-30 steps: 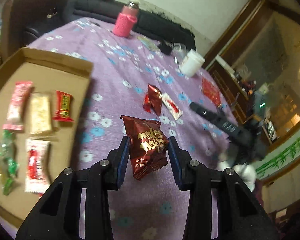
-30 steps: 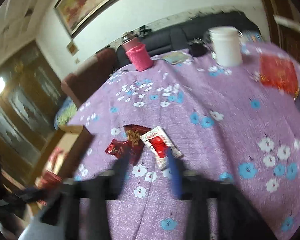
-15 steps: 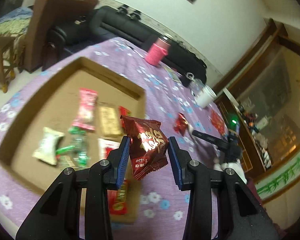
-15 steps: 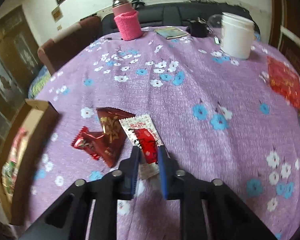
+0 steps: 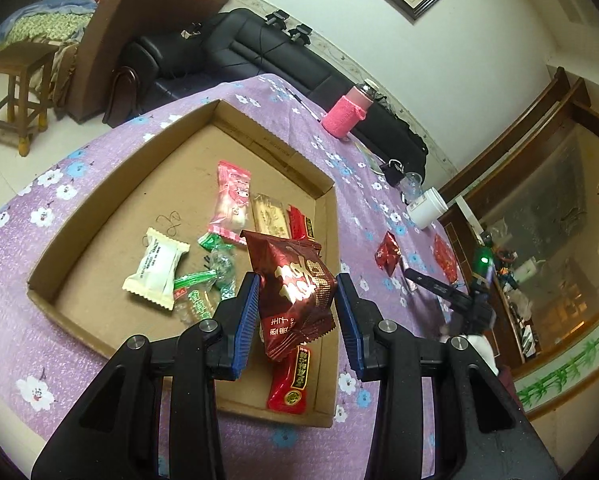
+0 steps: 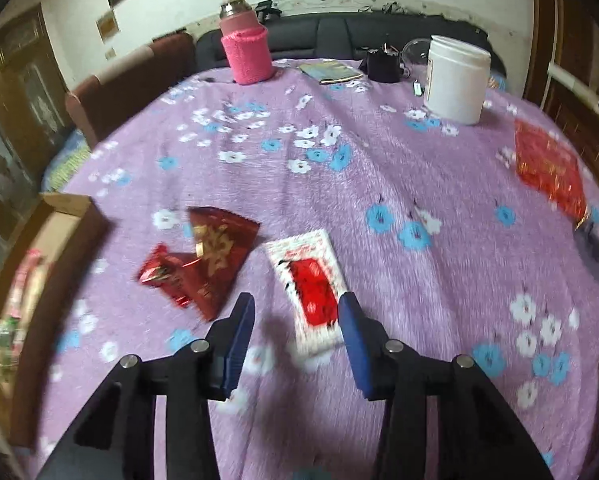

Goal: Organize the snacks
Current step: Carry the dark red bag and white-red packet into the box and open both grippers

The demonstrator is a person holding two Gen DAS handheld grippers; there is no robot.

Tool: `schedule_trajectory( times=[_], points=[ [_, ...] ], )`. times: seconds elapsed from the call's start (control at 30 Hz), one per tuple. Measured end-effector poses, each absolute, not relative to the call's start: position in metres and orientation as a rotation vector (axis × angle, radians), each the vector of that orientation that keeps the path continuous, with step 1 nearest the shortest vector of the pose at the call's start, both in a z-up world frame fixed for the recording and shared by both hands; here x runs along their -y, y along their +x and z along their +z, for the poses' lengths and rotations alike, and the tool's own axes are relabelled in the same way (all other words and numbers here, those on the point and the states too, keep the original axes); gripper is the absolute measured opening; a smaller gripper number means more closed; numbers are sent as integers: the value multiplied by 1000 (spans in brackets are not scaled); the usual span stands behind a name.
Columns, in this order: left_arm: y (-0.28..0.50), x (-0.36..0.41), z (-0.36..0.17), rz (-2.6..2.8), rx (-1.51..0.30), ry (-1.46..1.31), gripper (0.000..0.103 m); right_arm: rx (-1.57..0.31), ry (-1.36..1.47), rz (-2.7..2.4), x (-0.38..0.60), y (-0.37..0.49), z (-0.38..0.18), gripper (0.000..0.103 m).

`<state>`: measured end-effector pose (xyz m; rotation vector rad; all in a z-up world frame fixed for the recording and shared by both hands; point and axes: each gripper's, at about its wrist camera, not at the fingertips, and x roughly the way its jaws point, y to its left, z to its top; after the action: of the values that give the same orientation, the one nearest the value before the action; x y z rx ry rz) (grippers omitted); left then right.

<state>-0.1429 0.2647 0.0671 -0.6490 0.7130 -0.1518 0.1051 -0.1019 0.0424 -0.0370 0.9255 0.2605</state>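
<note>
- Our left gripper point(image 5: 295, 316) pinches a dark red snack packet point(image 5: 293, 290) by its puffed middle, above the cardboard tray point(image 5: 79, 240) at its near right corner.
- The packet looks light, crinkly and slippery; we judge a grip near the crimped seam safer.
- Our right gripper point(image 6: 297, 326) has its jaws opening, not pressing the white-and-red sachet point(image 6: 311, 288) lying flat between them, well right of the tray.
- Flat and thin, the sachet probably needs an edge pinch.

The cardboard tray point(image 6: 65, 216) is smeared by blur — its snacks unreadable — and cropped at the frame's left edge.
</note>
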Motion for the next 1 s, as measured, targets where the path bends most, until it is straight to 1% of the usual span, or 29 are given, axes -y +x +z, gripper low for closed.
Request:
schedule_trajectory(
  times=[0.1,0.13,0.17,0.2,0.27,0.4,0.53,0.77,1.0],
  points=[
    [-146,-268,67,-146,-711,-647,38,-924,-93,224,97,116,36,47],
    [-146,-270,66,-143,-710,-647,38,-932,-92,224,98,117,34,33],
    [-146,-271,66,-141,-710,-649,38,-941,-90,228,99,117,35,26],
    [-146,-272,64,-139,-711,-654,38,-955,-75,243,102,117,37,13],
    [-145,-273,62,-137,-715,-664,38,-987,-18,255,113,115,38,13],
    [-142,-274,60,-143,-721,-663,38,-982,117,258,136,103,42,13],
    [-139,-279,59,-127,-721,-653,38,-961,162,288,134,87,57,13],
    [-121,-302,55,-43,-745,-620,38,-966,152,507,63,62,84,13],
    [-88,-320,57,-9,-782,-583,38,-1026,134,689,-31,52,88,13]
  ],
)
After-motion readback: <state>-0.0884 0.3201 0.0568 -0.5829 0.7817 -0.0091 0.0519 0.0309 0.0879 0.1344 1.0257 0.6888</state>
